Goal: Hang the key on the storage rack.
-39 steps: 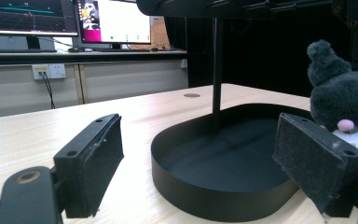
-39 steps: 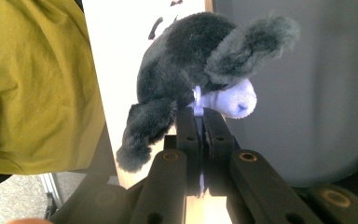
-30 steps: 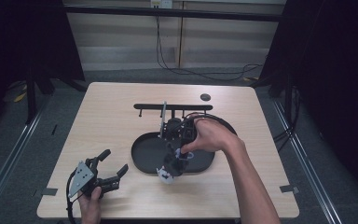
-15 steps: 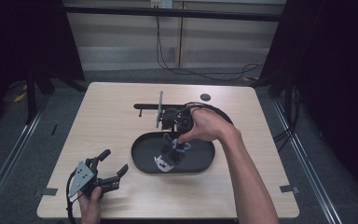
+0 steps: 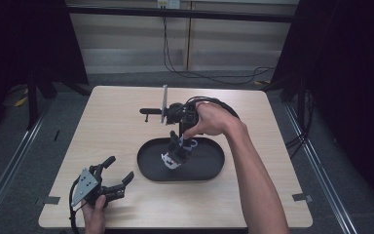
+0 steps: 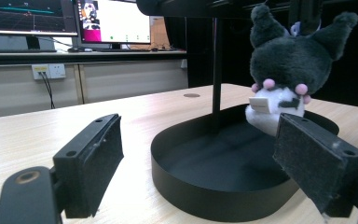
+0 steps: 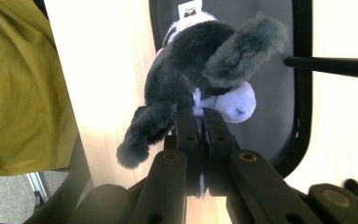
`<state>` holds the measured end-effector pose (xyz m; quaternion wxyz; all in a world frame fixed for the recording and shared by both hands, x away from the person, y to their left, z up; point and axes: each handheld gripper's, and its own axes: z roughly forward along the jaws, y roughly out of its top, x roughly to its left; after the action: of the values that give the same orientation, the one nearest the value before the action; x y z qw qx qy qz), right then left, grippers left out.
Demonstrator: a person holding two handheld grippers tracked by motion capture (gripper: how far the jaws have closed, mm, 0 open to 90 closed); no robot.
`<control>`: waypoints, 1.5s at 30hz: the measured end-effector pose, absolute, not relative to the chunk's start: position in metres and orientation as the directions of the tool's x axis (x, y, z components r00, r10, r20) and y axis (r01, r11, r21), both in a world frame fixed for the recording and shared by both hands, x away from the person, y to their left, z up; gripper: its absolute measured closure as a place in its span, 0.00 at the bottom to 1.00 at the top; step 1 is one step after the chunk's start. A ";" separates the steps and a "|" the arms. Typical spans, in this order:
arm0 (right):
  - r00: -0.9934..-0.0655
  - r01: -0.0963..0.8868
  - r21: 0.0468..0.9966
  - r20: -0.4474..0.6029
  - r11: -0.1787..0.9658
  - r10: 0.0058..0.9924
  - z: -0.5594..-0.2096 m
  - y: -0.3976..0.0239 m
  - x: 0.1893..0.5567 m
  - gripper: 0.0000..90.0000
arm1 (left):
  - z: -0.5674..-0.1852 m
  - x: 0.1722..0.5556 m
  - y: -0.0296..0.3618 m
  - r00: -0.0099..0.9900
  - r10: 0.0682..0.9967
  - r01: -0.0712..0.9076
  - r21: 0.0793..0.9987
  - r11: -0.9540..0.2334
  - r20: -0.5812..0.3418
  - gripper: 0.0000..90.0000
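**A:** Where is the plush toy [image 5: 177,152] now?

**B:** It hangs straight under the right gripper [image 5: 184,132], just over the black tray [image 5: 209,168]. The jaws are pinched tight on a small loop at the top of its head, so its long way runs up and down, with the ears up and the white face down.

**A:** Which hand is nearer to it?

**B:** The right one, since it is holding it. The left gripper [image 5: 116,176] sits at the near left of the table, well apart from the toy, with its jaws wide apart and nothing in them.

**A:** What is under it all?

**B:** A light wooden table [image 5: 112,126]. A thin black stand [image 5: 152,111] is on the far side of the tray. The room around is dark, with cables on the floor.
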<state>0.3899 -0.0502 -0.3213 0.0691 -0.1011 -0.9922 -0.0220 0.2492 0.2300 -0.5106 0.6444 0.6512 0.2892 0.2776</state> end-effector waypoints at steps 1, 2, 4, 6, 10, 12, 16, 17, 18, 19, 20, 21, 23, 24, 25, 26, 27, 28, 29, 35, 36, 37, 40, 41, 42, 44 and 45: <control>-0.971 0.203 0.024 0.138 0.979 0.198 -0.321 -0.050 0.391 0.97 | -0.511 0.249 0.230 0.679 0.734 0.019 1.000 -0.003 -0.011 0.17; -0.972 0.202 0.024 0.131 0.979 0.197 -0.320 -0.050 0.392 0.97 | -0.511 0.249 0.230 0.679 0.734 0.018 1.000 -0.004 -0.010 0.17; -0.973 0.198 0.020 0.123 0.980 0.194 -0.320 -0.048 0.393 0.97 | -0.511 0.249 0.230 0.678 0.735 0.020 1.000 0.003 -0.016 0.17; -0.975 0.194 0.019 0.119 0.981 0.190 -0.319 -0.046 0.395 0.97 | -0.511 0.249 0.230 0.680 0.734 0.019 1.000 -0.006 -0.008 0.17; -0.975 0.194 0.031 0.119 0.980 0.189 -0.317 -0.044 0.400 0.97 | -0.511 0.249 0.230 0.679 0.734 0.020 1.000 0.001 -0.014 0.17; -0.975 0.193 0.028 0.117 0.981 0.188 -0.314 -0.043 0.403 0.97 | -0.511 0.249 0.230 0.679 0.734 0.020 1.000 0.000 -0.014 0.17; -0.974 0.196 0.024 0.116 0.980 0.192 -0.314 -0.042 0.409 0.97 | -0.511 0.249 0.230 0.680 0.733 0.020 1.000 -0.003 -0.011 0.17; -0.974 0.198 0.021 0.115 0.980 0.194 -0.313 -0.042 0.411 0.97 | -0.511 0.249 0.230 0.679 0.734 0.020 1.000 0.000 -0.014 0.17; -0.973 0.203 0.017 0.115 0.979 0.200 -0.312 -0.042 0.413 0.97 | -0.511 0.249 0.230 0.679 0.734 0.020 1.000 0.001 -0.014 0.17; -0.972 0.207 0.022 0.116 0.978 0.203 -0.312 -0.043 0.414 0.97 | -0.511 0.249 0.230 0.680 0.733 0.018 1.000 -0.004 -0.010 0.17; -0.973 0.205 0.024 0.115 0.979 0.201 -0.311 -0.043 0.416 0.97 | -0.510 0.249 0.230 0.681 0.732 0.018 1.000 -0.006 -0.008 0.17; -0.972 0.210 0.027 0.113 0.977 0.206 -0.311 -0.044 0.417 0.97 | -0.511 0.249 0.230 0.680 0.733 0.018 1.000 -0.003 -0.010 0.17; -0.972 0.211 0.021 0.110 0.977 0.207 -0.310 -0.043 0.419 0.97 | -0.511 0.249 0.230 0.680 0.733 0.018 1.000 -0.004 -0.010 0.17; -0.971 0.215 0.019 0.109 0.977 0.211 -0.309 -0.043 0.421 0.97 | -0.511 0.249 0.230 0.680 0.733 0.018 1.000 -0.003 -0.010 0.17; -0.971 0.215 0.018 0.109 0.976 0.212 -0.309 -0.043 0.422 0.97 | -0.511 0.249 0.230 0.679 0.734 0.019 1.000 -0.004 -0.010 0.17; -0.970 0.220 0.021 0.110 0.975 0.216 -0.309 -0.043 0.423 0.97 | -0.510 0.249 0.230 0.678 0.735 0.019 1.000 -0.004 -0.010 0.17; -0.970 0.218 0.018 0.110 0.976 0.215 -0.308 -0.042 0.424 0.97 | -0.510 0.249 0.230 0.675 0.738 0.017 1.000 -0.006 -0.007 0.17; -0.970 0.218 0.013 0.109 0.976 0.215 -0.308 -0.042 0.426 0.97 | -0.510 0.249 0.230 0.671 0.741 0.016 1.000 -0.008 -0.004 0.17; -0.970 0.218 0.011 0.111 0.976 0.216 -0.308 -0.041 0.427 0.97 | -0.510 0.249 0.230 0.674 0.739 0.018 1.000 -0.006 -0.008 0.17; -0.968 0.226 -0.011 0.107 0.974 0.226 -0.309 -0.041 0.432 0.97 | -0.510 0.249 0.230 0.661 0.750 0.015 1.000 -0.008 -0.004 0.17; -0.969 0.223 -0.006 0.105 0.975 0.222 -0.308 -0.041 0.433 0.97 | -0.510 0.249 0.230 0.661 0.750 0.015 1.000 -0.009 -0.004 0.17; -0.969 0.224 -0.003 0.106 0.975 0.223 -0.308 -0.042 0.433 0.97 | -0.510 0.249 0.230 0.661 0.750 0.015 1.000 -0.008 -0.004 0.17; -0.968 0.230 0.003 0.103 0.973 0.229 -0.304 -0.043 0.434 0.97 | -0.510 0.249 0.230 0.663 0.749 0.016 1.000 -0.009 -0.004 0.17; -0.968 0.230 0.002 0.100 0.973 0.229 -0.304 -0.043 0.435 0.97 | -0.510 0.249 0.230 0.663 0.749 0.016 1.000 -0.009 -0.004 0.17; -0.967 0.235 -0.001 0.100 0.972 0.234 -0.304 -0.044 0.436 0.97 | -0.510 0.249 0.230 0.663 0.749 0.016 1.000 -0.009 -0.004 0.17; -0.964 0.243 -0.001 0.107 0.970 0.242 -0.305 -0.045 0.438 0.97 | -0.510 0.249 0.230 0.662 0.749 0.016 1.000 -0.009 -0.003 0.17; -0.964 0.241 -0.010 0.110 0.970 0.241 -0.304 -0.045 0.439 0.97 | -0.510 0.249 0.230 0.662 0.749 0.016 1.000 -0.009 -0.004 0.17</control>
<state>0.4388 -0.0448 -0.3039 0.0554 -0.1216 -0.9910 -0.0017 0.2490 0.2300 -0.5104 0.6393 0.6499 0.2945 0.2867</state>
